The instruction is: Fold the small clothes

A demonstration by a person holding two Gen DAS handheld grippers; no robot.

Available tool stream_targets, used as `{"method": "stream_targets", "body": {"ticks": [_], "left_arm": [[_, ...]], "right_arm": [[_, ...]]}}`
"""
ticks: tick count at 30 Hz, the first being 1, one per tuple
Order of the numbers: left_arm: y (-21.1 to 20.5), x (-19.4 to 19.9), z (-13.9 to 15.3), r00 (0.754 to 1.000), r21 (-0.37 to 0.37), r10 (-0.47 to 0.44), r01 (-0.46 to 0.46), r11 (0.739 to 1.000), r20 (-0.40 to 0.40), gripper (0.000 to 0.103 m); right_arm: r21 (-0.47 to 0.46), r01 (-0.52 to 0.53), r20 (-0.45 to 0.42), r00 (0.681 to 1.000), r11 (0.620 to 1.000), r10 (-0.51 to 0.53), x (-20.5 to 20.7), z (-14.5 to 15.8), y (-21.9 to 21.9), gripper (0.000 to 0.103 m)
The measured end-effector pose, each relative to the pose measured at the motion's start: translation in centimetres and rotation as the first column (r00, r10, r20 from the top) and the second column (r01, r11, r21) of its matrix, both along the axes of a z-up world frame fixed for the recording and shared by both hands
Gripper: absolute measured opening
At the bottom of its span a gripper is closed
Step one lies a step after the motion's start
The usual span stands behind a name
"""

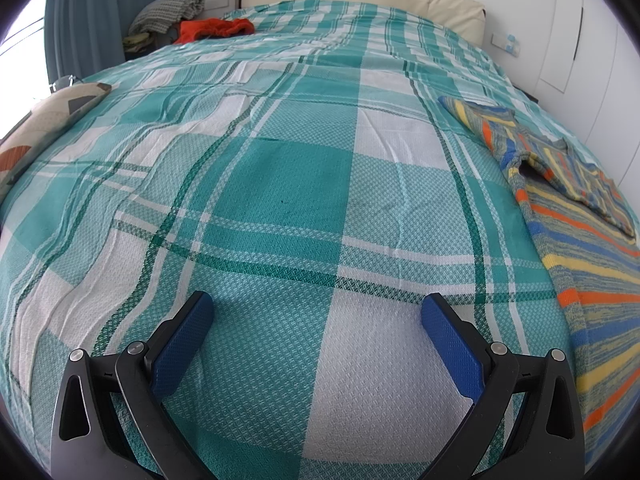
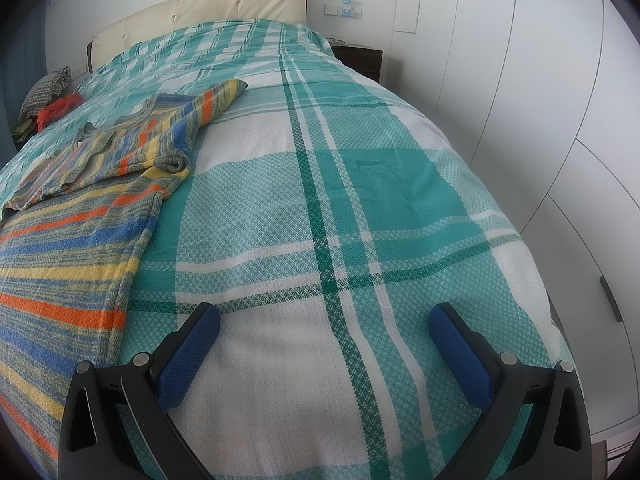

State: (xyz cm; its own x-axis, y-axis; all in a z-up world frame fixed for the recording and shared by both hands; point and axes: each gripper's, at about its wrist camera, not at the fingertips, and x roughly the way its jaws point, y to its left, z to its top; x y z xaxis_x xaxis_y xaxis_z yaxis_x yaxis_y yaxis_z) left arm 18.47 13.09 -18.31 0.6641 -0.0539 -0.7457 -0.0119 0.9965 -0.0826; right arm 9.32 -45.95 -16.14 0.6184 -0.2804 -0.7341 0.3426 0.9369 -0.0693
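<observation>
The striped knit sweater (image 2: pixel 76 216) lies flat on the teal plaid bedspread (image 2: pixel 360 208), its body running lengthwise down the bed toward the foot, and one sleeve (image 2: pixel 188 120) folded across the chest, its cuff pointing toward the headboard (image 2: pixel 208 8). It sits between the two tools: in the left wrist view it fills the right edge, and in the right wrist view it fills the left side. The right gripper (image 2: pixel 324 328) hangs over bare bedspread with its fingers spread wide and empty, the sweater's near side edge just beside its left finger. The left gripper (image 1: pixel 318 316), likewise wide apart and holding nothing, has the sweater (image 1: pixel 580 240) off to its right, somewhat further away. By my reading, the right hand is nearer, and either tool must move inward to reach it.
</observation>
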Motion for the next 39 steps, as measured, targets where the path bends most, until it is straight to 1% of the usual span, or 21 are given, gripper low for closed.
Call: {"method": "stream_targets", "body": {"ticks": [39], "left_arm": [[0.04, 0.19, -0.15, 1.0, 0.001, 0.007, -0.007, 1.0, -0.01, 0.103]], "right_arm": [[-0.001, 0.001, -0.002, 1.0, 1.0, -0.001, -0.01, -0.03, 0.07, 0.103]]}}
